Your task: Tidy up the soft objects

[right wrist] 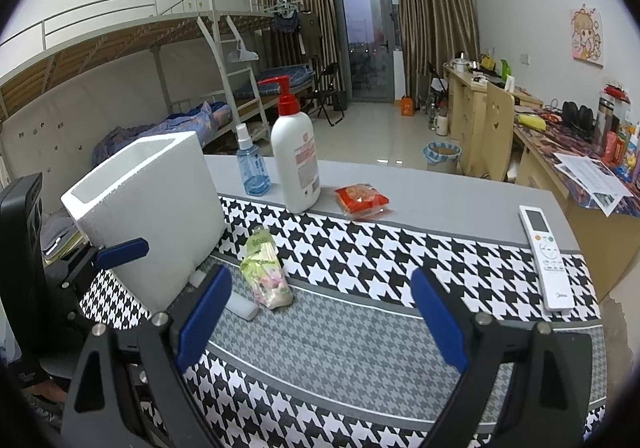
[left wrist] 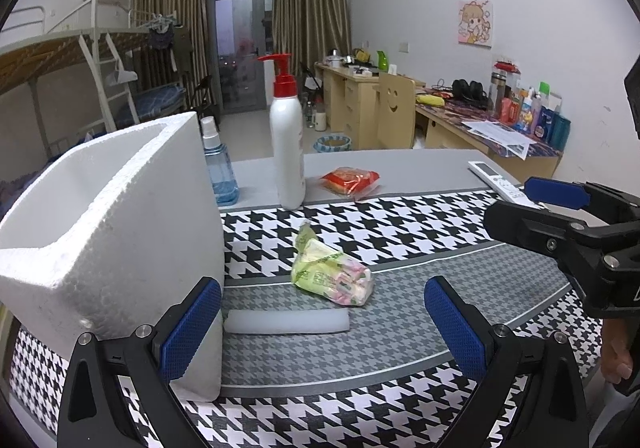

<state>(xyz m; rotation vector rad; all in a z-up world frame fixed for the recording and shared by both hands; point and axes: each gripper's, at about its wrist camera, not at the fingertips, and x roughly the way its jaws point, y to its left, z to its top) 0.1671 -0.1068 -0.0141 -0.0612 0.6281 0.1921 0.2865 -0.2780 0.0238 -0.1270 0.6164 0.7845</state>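
Observation:
A green and pink soft packet [left wrist: 332,268] lies on the houndstooth cloth, also in the right wrist view [right wrist: 266,274]. A red packet [left wrist: 351,182] lies farther back [right wrist: 362,200]. A white foam strip [left wrist: 286,321] lies beside the white foam box [left wrist: 112,240], which shows in the right wrist view too [right wrist: 152,208]. My left gripper [left wrist: 322,328] is open and empty, its left finger against the box wall, the strip between the fingers. My right gripper [right wrist: 320,316] is open and empty, to the right of the packet and above the cloth.
A white pump bottle [left wrist: 286,144] and a blue spray bottle [left wrist: 218,168] stand at the back of the table. A white remote [right wrist: 546,256] lies at the right edge. Bunk beds stand to the left, desks to the right.

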